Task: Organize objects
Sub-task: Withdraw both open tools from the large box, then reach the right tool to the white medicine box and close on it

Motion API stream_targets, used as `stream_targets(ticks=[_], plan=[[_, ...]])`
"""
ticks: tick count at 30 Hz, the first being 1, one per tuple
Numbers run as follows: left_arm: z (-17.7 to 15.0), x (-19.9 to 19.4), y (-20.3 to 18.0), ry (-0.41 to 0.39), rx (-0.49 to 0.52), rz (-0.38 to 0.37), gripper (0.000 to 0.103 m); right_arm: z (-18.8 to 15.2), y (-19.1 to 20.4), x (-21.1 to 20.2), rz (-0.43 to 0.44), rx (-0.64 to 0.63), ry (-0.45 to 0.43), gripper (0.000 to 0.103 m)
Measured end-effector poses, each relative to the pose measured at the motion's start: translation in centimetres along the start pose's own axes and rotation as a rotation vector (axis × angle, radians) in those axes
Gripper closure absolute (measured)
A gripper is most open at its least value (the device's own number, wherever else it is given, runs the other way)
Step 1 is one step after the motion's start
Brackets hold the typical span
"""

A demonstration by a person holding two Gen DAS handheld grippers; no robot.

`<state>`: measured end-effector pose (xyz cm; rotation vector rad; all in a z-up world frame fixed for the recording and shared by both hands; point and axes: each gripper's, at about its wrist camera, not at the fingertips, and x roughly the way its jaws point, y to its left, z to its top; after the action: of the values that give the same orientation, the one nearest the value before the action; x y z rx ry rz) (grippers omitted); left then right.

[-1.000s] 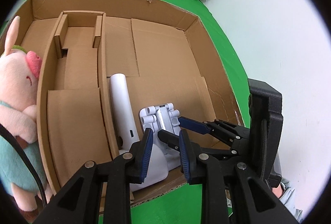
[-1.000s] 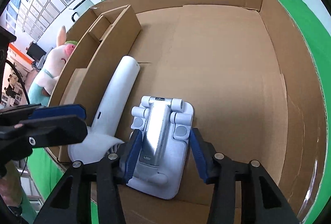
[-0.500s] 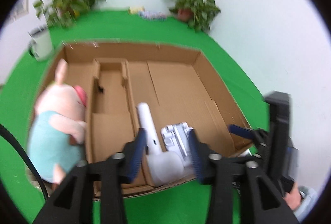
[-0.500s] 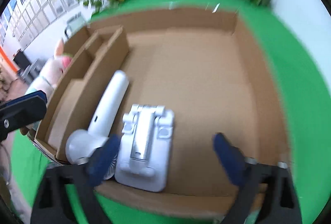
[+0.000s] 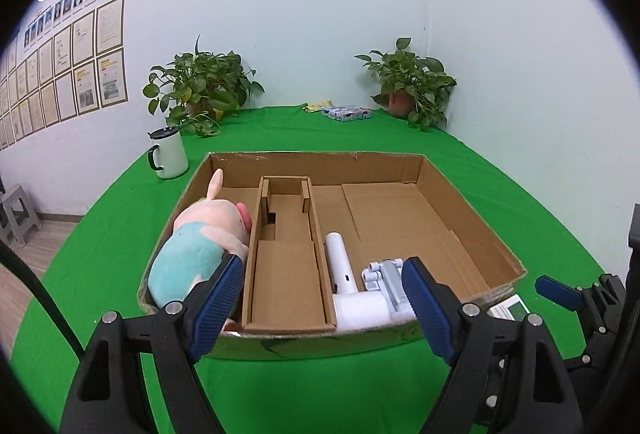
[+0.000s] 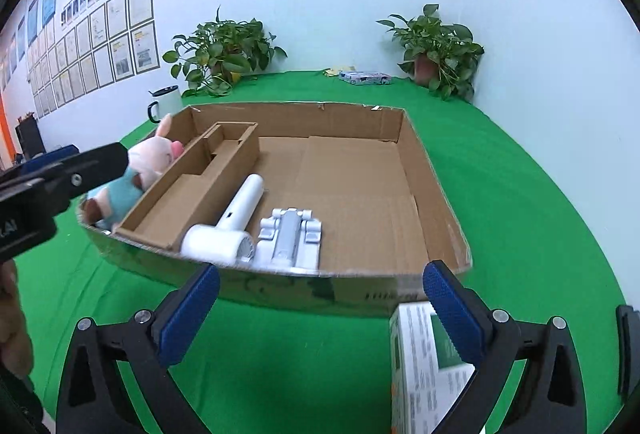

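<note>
With hair dryer [image 6: 224, 230] & folding stand [image 6: 290, 238] lying side by side at cardboard box [image 6: 436, 201] near edge, left gripper [image 5: 322, 308] jaws opening w/ nothing between, right gripper [image 6: 320, 314] jaws wide apart, empty; next pick prob the small carton [image 6: 424, 366] on counter [image 6: 520, 213] by right jaw, so center it before closing.

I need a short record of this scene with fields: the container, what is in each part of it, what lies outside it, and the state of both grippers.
container: open cardboard box on green cloth
left compartment: plush pig
middle compartment: nothing seen inside
right compartment: white hair dryer beside grey folding stand
outside box: small printed carton, white mug
left gripper: jaws opening, nothing between them
right gripper: open, empty
</note>
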<state>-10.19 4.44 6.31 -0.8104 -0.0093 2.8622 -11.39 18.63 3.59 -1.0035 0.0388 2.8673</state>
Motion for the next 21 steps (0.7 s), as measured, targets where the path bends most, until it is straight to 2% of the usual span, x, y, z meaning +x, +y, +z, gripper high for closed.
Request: stream_targets(ticks=[5, 9, 15, 21], plan=[[0.0, -1.0, -0.6, -0.027, 0.000, 0.003, 0.022, -0.8, 0.0, -1.4, -0.021, -0.002, -0.019, 0.001], [-0.4, -1.2, -0.6, -0.010, 0.000, 0.001, 0.022, -0.9, -0.4, -1.4, -0.007, 0.007, -0.003, 0.001], [-1.0, -2.1, -0.6, -0.040, 0.000, 0.011, 0.022, -1.0, 0.4, -2.0, 0.010, -0.042, 0.005, 0.001], [-2.3, -2.0, -0.1, 0.003, 0.013, -0.004, 0.022, -2.5, -1.8, -3.5, 0.090, -0.007, 0.016, 0.001]])
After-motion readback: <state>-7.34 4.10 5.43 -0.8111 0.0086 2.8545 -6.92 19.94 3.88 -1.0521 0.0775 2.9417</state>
